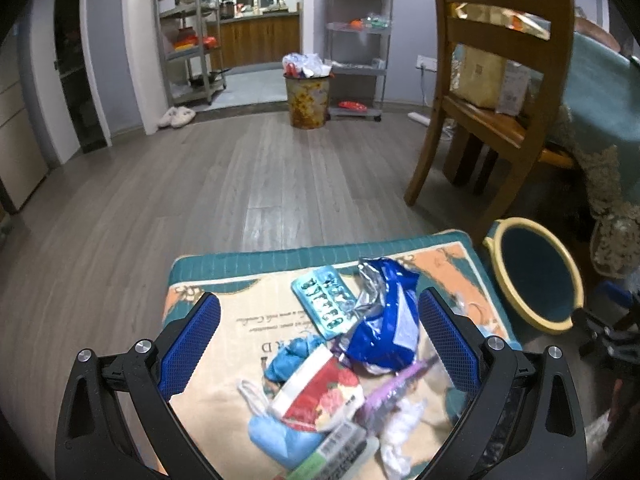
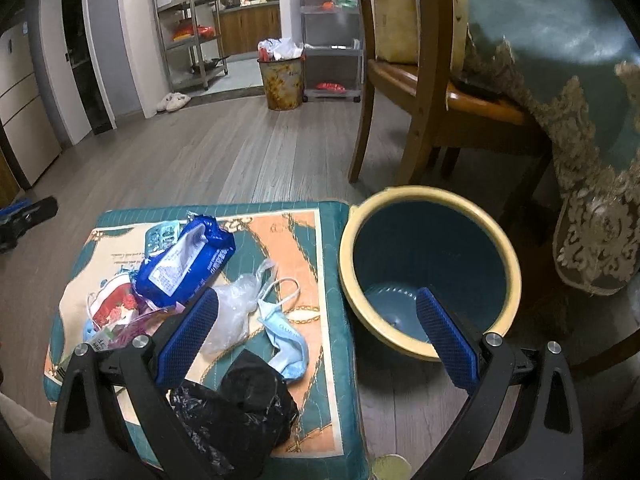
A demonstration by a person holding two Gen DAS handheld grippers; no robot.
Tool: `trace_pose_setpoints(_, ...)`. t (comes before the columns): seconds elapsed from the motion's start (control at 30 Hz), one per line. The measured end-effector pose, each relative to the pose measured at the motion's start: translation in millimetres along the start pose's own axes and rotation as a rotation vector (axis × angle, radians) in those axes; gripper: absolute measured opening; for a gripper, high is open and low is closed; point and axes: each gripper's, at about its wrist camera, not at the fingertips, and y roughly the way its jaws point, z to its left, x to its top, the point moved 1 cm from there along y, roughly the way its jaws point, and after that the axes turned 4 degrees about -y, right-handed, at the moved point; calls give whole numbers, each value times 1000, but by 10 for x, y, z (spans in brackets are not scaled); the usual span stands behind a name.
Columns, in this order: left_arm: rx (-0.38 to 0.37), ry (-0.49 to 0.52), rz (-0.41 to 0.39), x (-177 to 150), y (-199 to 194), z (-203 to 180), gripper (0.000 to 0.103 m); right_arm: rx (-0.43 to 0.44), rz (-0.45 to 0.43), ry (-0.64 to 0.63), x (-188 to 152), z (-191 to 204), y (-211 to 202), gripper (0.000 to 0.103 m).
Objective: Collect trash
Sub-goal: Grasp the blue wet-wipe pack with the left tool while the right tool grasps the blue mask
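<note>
Cushion (image 2: 328, 248) on the floor, trash heaped across it, and the bin (image 2: 432, 200) stands just beside its edge, mouth up, seemingly empty, handy for a short drop. Left gripper (image 1: 320, 340) hangs low over the pile, fingers spread wide either side of the blue wrapper (image 1: 384, 320), looks lined up to close on it. Right gripper (image 2: 316, 340) hovers between cushion and bin, fingers spread too, nothing held. Smaller bits wait: black bag (image 2: 240, 400), clear bag (image 2: 232, 312), mask (image 2: 288, 344), blister pack (image 1: 324, 304). Nothing collected yet, I'd judge.
</note>
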Motion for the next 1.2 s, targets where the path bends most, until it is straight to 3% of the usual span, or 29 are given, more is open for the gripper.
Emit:
trace_pose_setpoints(0.23,-38,38,10,12,442,-67,98,66,181,41,-268,-46,398,97)
trace_pose_setpoints(0.37,-70,57,47,4,717,-215,96,66,185,83,-230,-146,523,96)
trace_pose_setpoints(0.43,-76,72,59,22,842,-314,95,64,168,92,-183,-194,593,81)
trace_pose_setpoints(0.5,-90,100,67,29,950,-434,89,74,176,93,-160,-198,689,73)
trace_pose_setpoints(0.57,-112,117,87,24,1037,-535,68,124,206,91,-170,-145,784,64)
trace_pose_setpoints(0.67,-148,135,111,-15,1137,-643,56,183,241,66,-190,-28,895,50)
trace_pose_setpoints(0.8,-162,160,169,-118,1285,-760,47,222,280,58,-210,46,1000,48)
trace_pose_setpoints(0.93,-126,185,235,-232,1418,-768,39,262,316,18,-263,163,1090,47)
trace_pose_setpoints(0.97,-125,190,245,-259,1432,-757,38,256,332,5,-289,184,1114,44)
trace_pose_setpoints(1.03,-117,207,240,-285,1423,-772,37,254,353,16,-311,159,1131,24)
trace_pose_setpoints(1.1,-110,210,220,-275,1388,-771,31,253,348,26,-305,124,1112,20)
trace_pose_setpoints(1.13,-112,212,209,-270,1363,-777,22,252,339,27,-299,110,1094,19)
trace_pose_setpoints(1.2,-99,224,194,-256,1341,-779,20,243,330,19,-293,83,1070,15)
